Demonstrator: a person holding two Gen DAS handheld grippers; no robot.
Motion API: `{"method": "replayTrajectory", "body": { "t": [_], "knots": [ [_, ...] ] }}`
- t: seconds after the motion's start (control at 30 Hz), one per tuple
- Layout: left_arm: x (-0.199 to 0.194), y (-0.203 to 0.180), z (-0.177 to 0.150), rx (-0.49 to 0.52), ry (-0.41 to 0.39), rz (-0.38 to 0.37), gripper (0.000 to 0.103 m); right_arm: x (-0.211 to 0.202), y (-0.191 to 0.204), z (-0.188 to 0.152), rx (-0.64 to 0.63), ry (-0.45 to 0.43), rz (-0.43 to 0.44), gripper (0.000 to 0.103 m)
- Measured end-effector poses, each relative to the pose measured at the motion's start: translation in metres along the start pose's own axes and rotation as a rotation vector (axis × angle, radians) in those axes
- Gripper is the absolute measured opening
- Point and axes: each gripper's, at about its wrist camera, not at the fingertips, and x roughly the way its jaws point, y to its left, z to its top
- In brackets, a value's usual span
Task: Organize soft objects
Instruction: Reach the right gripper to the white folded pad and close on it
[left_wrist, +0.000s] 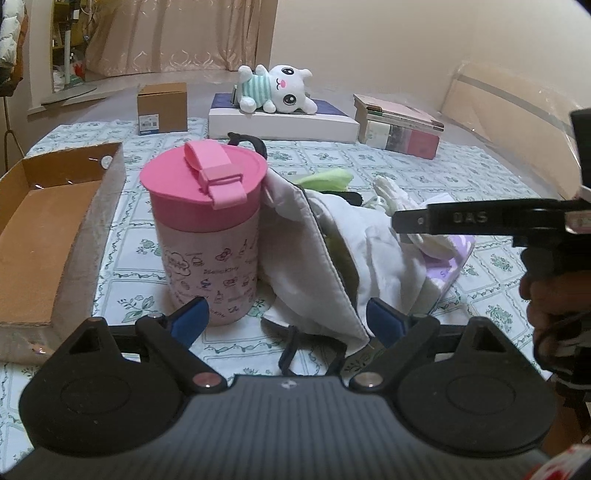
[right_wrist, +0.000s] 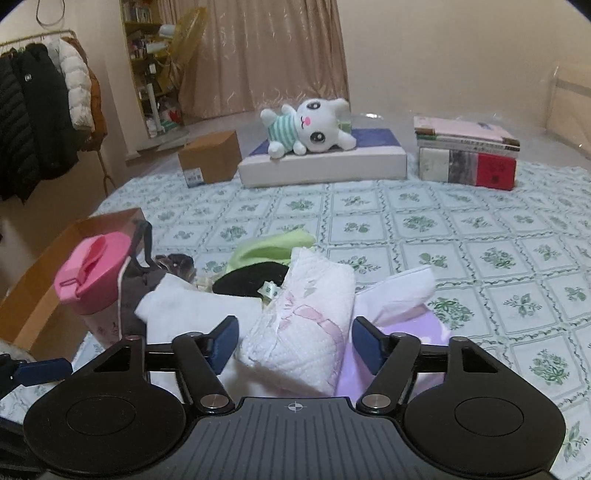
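A heap of soft things lies on the flower-patterned bedspread (right_wrist: 461, 236). My right gripper (right_wrist: 295, 345) is open, its blue pads on either side of a folded white cloth with pink print (right_wrist: 306, 325) and just clear of it. Under that cloth lies a lilac cloth (right_wrist: 399, 332), and behind it a green cloth (right_wrist: 269, 249) and a black item (right_wrist: 251, 282). My left gripper (left_wrist: 288, 319) is open at the foot of a pink-lidded cup (left_wrist: 207, 229) and the edge of a grey-white cloth bag (left_wrist: 306, 258) leaning on it. One right-gripper finger (left_wrist: 461, 218) reaches over the heap.
An open cardboard tray (left_wrist: 55, 229) lies left of the cup. At the far side stand a small carton (left_wrist: 162, 107), a white box (left_wrist: 284, 125) bearing a plush toy (left_wrist: 277, 88), and stacked books (left_wrist: 402, 125). Coats (right_wrist: 37, 110) hang at the left. A hand (left_wrist: 554, 314) grips the right handle.
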Motion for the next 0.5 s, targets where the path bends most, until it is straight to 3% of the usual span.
{"method": "replayTrajectory", "body": {
  "t": [0.23, 0.5],
  "knots": [
    [0.003, -0.002, 0.000, -0.001, 0.003, -0.006, 0.091, -0.004, 0.000, -0.001, -0.028, -0.019, -0.025, 0.044],
    [-0.006, -0.014, 0.002, 0.031, -0.030, -0.034, 0.085, -0.021, -0.005, -0.007, -0.021, -0.037, -0.038, 0.036]
  ]
}}
